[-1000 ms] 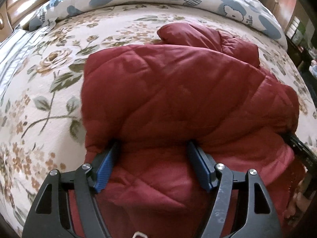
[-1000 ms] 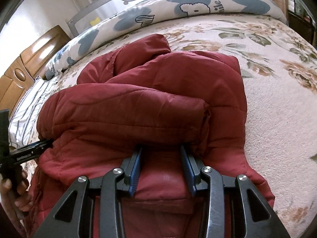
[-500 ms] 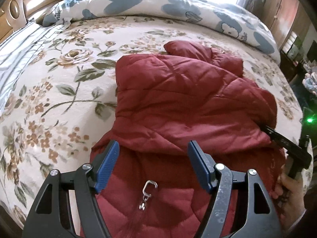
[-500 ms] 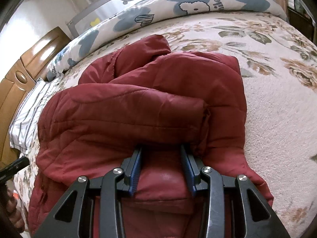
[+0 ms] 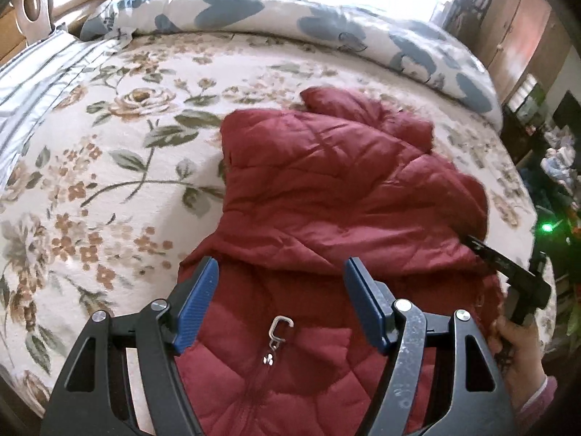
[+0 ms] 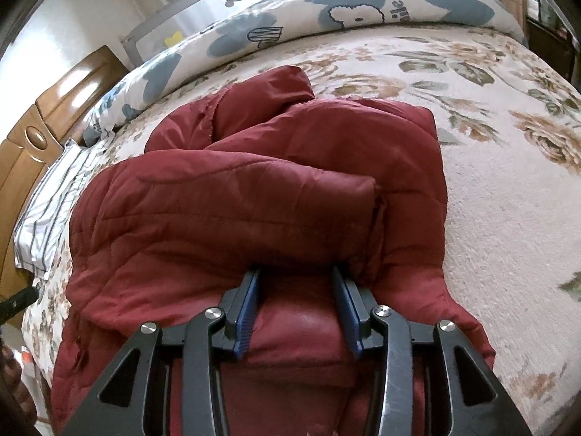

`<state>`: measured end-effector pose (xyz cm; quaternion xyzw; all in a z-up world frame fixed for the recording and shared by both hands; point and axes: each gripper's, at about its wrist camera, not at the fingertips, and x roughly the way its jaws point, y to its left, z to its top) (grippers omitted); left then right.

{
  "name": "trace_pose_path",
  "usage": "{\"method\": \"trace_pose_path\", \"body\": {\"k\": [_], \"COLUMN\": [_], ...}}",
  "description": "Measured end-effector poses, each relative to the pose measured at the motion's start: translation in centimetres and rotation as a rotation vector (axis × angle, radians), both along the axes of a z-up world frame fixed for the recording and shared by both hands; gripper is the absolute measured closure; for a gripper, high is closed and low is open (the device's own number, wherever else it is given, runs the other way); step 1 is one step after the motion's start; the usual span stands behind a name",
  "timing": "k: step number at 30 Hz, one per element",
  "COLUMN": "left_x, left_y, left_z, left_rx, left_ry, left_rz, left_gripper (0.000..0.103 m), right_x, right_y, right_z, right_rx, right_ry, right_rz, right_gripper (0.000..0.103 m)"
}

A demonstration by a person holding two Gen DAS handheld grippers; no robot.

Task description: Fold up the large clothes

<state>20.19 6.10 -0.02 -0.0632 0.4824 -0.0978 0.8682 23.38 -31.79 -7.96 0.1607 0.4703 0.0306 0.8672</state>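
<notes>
Left wrist: floral bedspread under red jacket; left hand-held gripper wide open, empty; right hand-held gripper opening around jacket fold.

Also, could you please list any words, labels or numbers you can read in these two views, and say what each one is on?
"ile": roughly how the letters beside the cartoon dog on the blue-and-white quilt read; the start of the word is unclear.
Outlined letters further left on the same quilt: too distorted to read.
Red quilted jacket: no lettering visible.
</notes>
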Motion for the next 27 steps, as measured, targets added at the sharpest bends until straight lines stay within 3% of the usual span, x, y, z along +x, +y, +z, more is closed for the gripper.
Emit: {"method": "trace_pose_path", "body": {"k": [2,6,11,14,18,27], "left_x": [-0.3,-0.8,-2.0,-3.0,-5.6,-12.1], "left_y": [0.0,0.4,1.1,1.9,3.4,7.4], "left_z": [0.3,-0.1,-0.5,-1.0,-1.7,-3.2], "left_rx": [-0.005,0.045,0.033,-0.009,-0.007,-0.025], "left_ry": [-0.029,-0.032,-0.015,0.007,0.022,0.066], "left_rz": [-0.024,-0.012,-0.022,-0.023,-0.024,-0.017], "left_gripper": [0.031,0.031,0.031,0.031,0.031,0.031], "right_x": [0.1,-0.9,-4.9,-7.7,-11.8,-21.1], "right_y": [0.1,0.4,-0.6,-1.9,-4.1,-7.7], "right_z": [0.3,1.0,4.0,5.5,6.3,4.8], "right_rx": [0.009,-0.014,0.025,0.055,0.062,0.083], "right_ry": [-0.007,-0.046,-0.098,-0.101,-0.079,-0.01], "right_rz": [0.014,0.037,0.017,0.011,0.004,-0.056], "right_gripper": [0.047,0.044,0.036,0.036,0.035,0.033]}}
